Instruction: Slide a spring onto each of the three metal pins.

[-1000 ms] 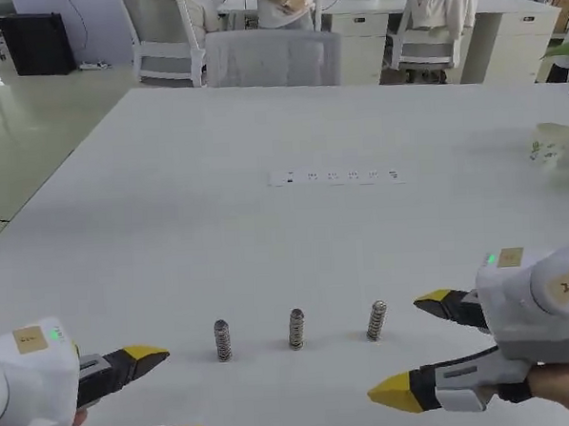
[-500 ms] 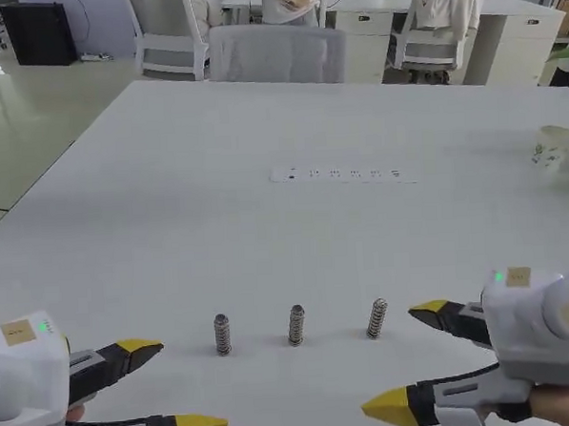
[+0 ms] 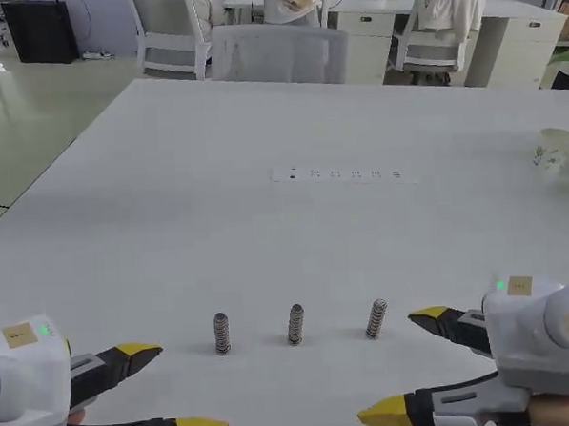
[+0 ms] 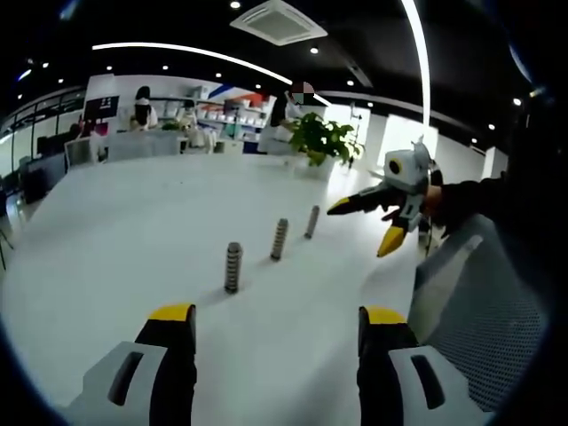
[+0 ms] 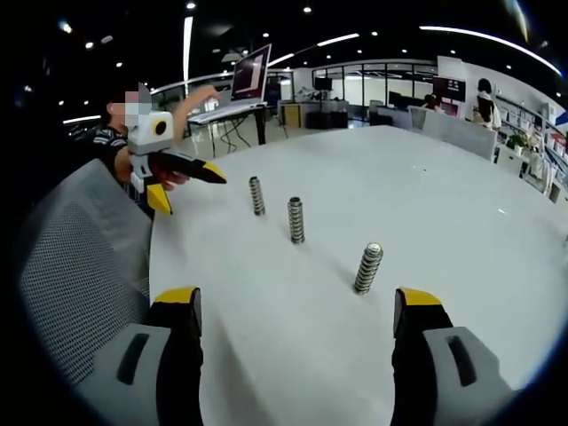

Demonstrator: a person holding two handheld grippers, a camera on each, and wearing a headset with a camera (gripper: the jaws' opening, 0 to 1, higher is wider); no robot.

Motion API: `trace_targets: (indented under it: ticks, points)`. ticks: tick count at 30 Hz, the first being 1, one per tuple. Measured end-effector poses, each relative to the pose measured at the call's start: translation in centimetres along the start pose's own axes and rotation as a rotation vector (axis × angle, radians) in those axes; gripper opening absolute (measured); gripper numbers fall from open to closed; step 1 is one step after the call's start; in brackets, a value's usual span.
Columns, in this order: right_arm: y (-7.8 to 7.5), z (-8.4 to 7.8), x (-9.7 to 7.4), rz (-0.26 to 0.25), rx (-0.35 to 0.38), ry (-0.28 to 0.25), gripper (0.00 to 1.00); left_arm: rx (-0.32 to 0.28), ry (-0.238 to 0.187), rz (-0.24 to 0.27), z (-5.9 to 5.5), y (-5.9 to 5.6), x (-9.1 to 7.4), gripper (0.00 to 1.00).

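Head view is showing three springs standing in a row on the white table [image 3: 266, 233]: the left spring [image 3: 221, 333], the middle spring [image 3: 296, 324] and the right spring [image 3: 376, 319], which is leaning slightly. The left gripper [image 3: 170, 391] is hovering near the left spring, jaws spread and empty. The right gripper [image 3: 405, 366] is hovering just beside the right spring, jaws likewise spread, gripping nothing.

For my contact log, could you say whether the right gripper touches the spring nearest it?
Apart. The right gripper view shows bare table between the right gripper and that spring.
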State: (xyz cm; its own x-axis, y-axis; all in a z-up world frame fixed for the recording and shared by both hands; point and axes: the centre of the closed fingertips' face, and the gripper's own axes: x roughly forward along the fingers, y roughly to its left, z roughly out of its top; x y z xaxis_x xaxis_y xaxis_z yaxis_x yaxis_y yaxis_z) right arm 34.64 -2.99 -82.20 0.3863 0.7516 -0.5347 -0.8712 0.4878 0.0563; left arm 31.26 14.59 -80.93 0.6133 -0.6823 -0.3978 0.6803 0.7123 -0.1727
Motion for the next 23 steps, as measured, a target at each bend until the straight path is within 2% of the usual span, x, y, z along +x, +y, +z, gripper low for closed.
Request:
trace_targets:
  ticks: [23]
  points:
    - [0.11,0.32,-0.05,-0.005,0.012,-0.013,0.90,-0.013,-0.012,0.007,0.13,0.13,-0.03,0.70]
